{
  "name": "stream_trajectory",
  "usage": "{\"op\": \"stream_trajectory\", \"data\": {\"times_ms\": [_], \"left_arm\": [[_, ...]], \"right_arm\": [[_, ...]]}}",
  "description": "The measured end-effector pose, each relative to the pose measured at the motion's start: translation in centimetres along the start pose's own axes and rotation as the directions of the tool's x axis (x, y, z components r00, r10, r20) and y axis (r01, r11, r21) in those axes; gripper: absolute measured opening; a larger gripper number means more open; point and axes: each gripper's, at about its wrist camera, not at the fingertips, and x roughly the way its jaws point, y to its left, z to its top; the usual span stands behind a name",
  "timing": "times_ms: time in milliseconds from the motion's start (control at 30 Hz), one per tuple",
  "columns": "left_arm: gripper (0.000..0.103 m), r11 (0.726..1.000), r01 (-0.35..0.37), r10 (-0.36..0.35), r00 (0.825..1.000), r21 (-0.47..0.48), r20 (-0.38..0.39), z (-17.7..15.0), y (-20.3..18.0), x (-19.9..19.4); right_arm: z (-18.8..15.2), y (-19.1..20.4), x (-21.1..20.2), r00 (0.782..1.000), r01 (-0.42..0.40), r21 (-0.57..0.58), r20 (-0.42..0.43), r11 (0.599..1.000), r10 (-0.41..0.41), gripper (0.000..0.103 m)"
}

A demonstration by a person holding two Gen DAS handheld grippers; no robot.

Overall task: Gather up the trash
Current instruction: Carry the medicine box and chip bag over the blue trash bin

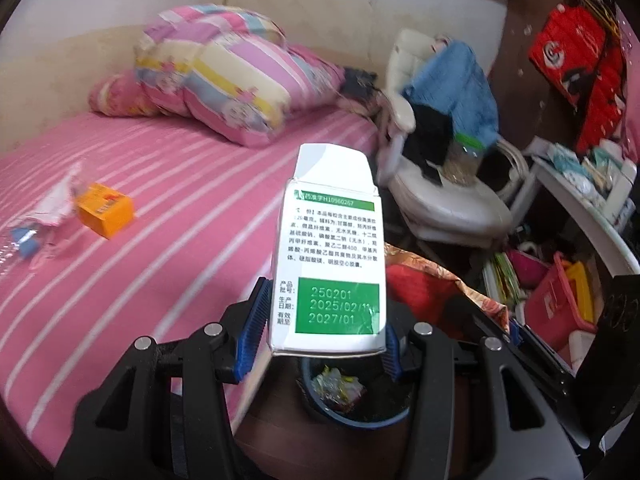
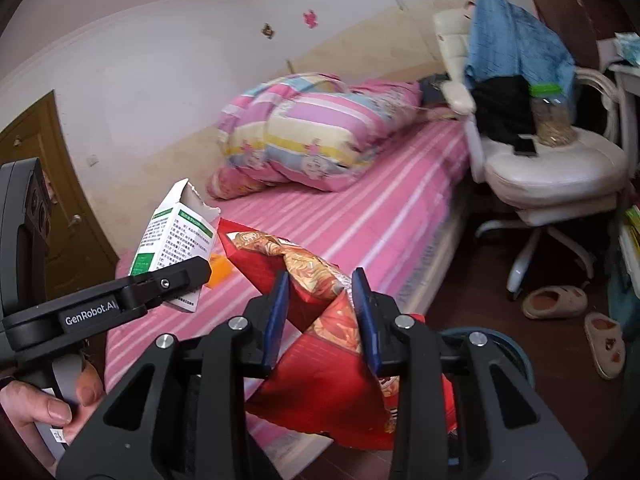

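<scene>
The left gripper [image 1: 326, 344] clamps a white-and-green medicine box [image 1: 330, 256] upright between its blue pads, directly above a blue trash bin [image 1: 352, 416] holding crumpled wrappers. The right gripper [image 2: 322, 320], just right of it, pinches a red snack bag [image 2: 336, 384]. Farther left on the pink striped bed [image 1: 160, 208] lie an orange box [image 1: 106, 210] and loose wrappers [image 1: 52, 204].
</scene>
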Motion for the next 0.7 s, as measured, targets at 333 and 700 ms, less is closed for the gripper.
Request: {"op": "stream_trajectory", "data": {"times_ms": [333, 700], "left_arm": [[0.048, 0.995, 0.094, -0.087, 0.986, 0.044, -0.143, -1.6, -4.0, 6.9], [0.048, 0.985, 0.174, -0.155, 0.887, 0.005, -0.436, -4.6, -5.6, 17.3]], "right_arm": [[-1.9, -6.5, 0.8, 0.991, 0.122, 0.090, -0.066, 0.988, -0.116, 0.033], [-5.0, -12.8, 4.4, 0.952, 0.255, 0.200, -0.223, 0.946, -0.210, 0.033]]}}
